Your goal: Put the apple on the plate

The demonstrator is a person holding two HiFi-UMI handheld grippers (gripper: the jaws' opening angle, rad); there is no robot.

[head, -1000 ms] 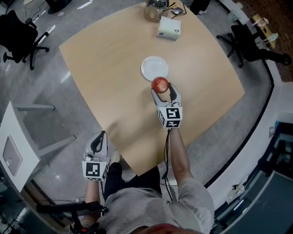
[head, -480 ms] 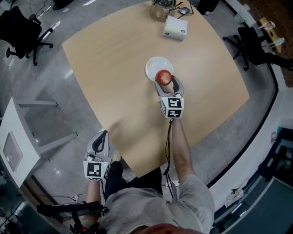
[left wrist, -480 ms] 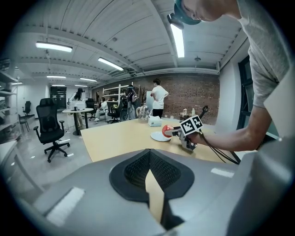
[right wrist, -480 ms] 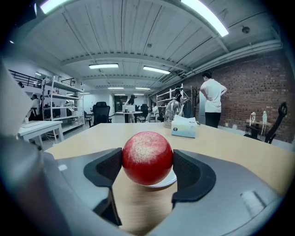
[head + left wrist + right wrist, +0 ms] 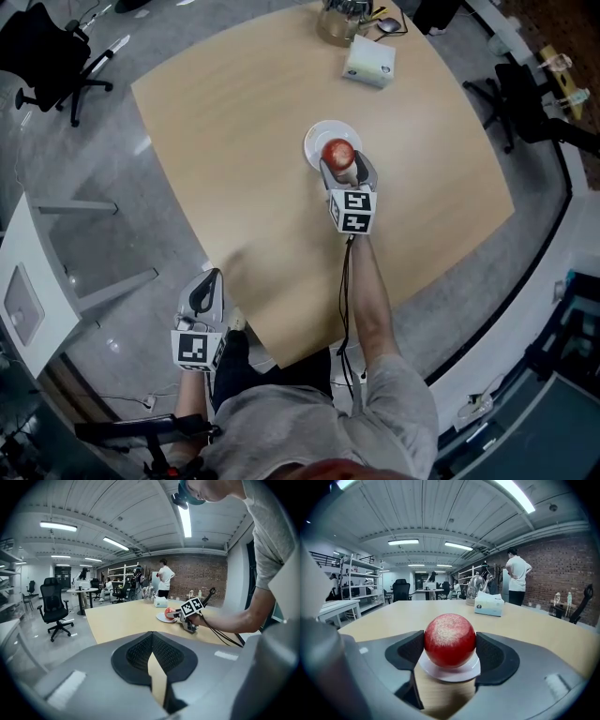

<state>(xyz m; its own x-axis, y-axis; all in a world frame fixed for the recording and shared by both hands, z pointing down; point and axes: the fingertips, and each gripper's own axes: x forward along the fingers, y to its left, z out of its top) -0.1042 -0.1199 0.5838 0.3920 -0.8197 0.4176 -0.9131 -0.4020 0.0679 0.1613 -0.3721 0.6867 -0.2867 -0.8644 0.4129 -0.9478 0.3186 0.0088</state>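
A red apple (image 5: 449, 640) sits between both pads of my right gripper (image 5: 450, 648), which is shut on it. In the head view the apple (image 5: 337, 153) hangs over the near part of the small white plate (image 5: 320, 138), and the right gripper (image 5: 340, 165) reaches in from the near side. The plate's rim (image 5: 449, 673) shows just under the apple in the right gripper view. My left gripper (image 5: 201, 293) stays low off the table's near-left edge, its jaws shut with nothing between them (image 5: 152, 656). From the left gripper view the apple (image 5: 169, 613) and plate (image 5: 162, 618) are far off.
A tissue box (image 5: 368, 60) and a glass jug (image 5: 337, 21) stand at the table's far edge. The round wooden table (image 5: 234, 141) spreads wide on the left. Office chairs (image 5: 52, 56) stand on the floor beyond; a person (image 5: 516, 576) stands near the brick wall.
My right gripper has carried the apple away from me, from just short of the plate to over its near part. The left gripper has not moved.
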